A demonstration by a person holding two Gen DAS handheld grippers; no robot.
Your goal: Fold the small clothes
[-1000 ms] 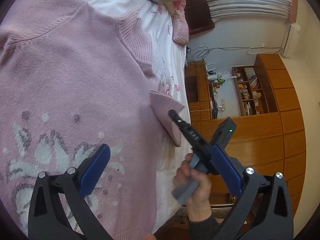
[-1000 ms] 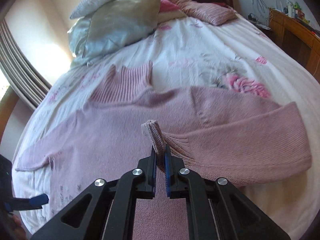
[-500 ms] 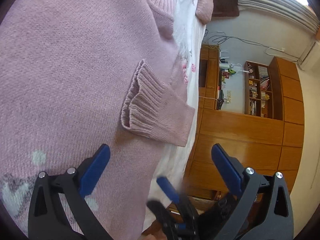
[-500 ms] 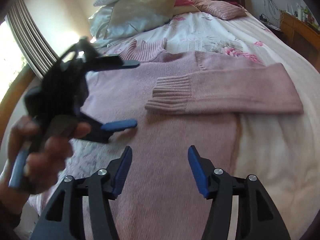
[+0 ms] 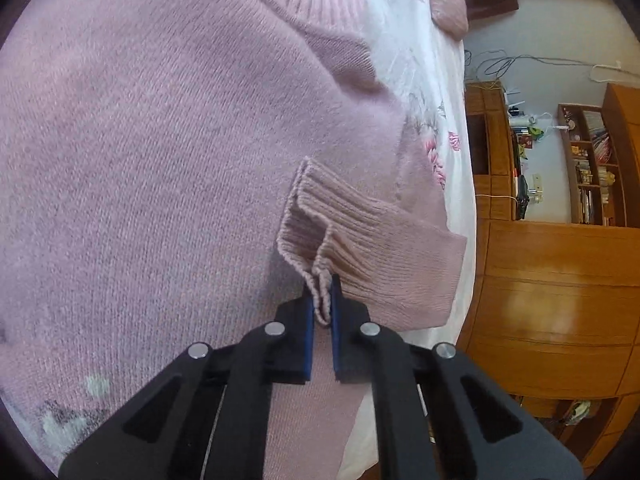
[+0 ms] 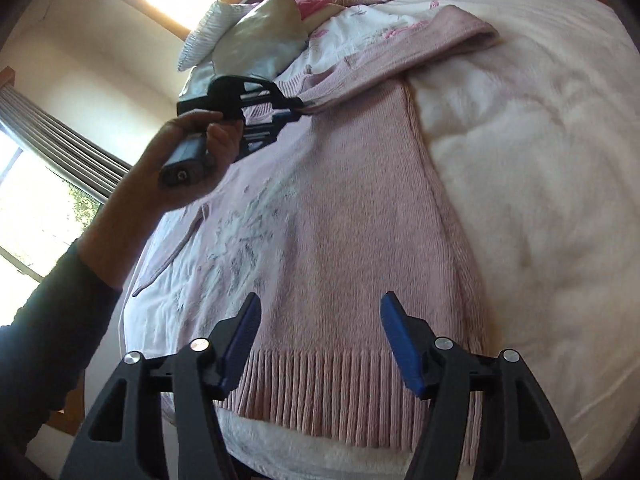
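Bed [image 6: 520, 160] with white cover carries pink sweater [image 6: 340, 220] spread flat for folding; left gripper [image 5: 322, 312] jaws pinch the sleeve cuff [image 5: 320, 236] over the sweater's chest, right gripper [image 6: 320, 340] jaws wide above its hem.

We pinched the ribbed cuff [image 5: 320, 248] of the pink sweater [image 5: 160, 140] in our left gripper [image 5: 321, 312], low centre of frame.

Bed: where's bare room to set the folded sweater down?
Free: white bedspread to the right of the sweater, running from its side seam out to the bed edge. Narrow strip below the ribbed hem. Crowded: pillows at the head, and the chest, where the left gripper pinches the cuff. The right gripper hangs open over the hem.
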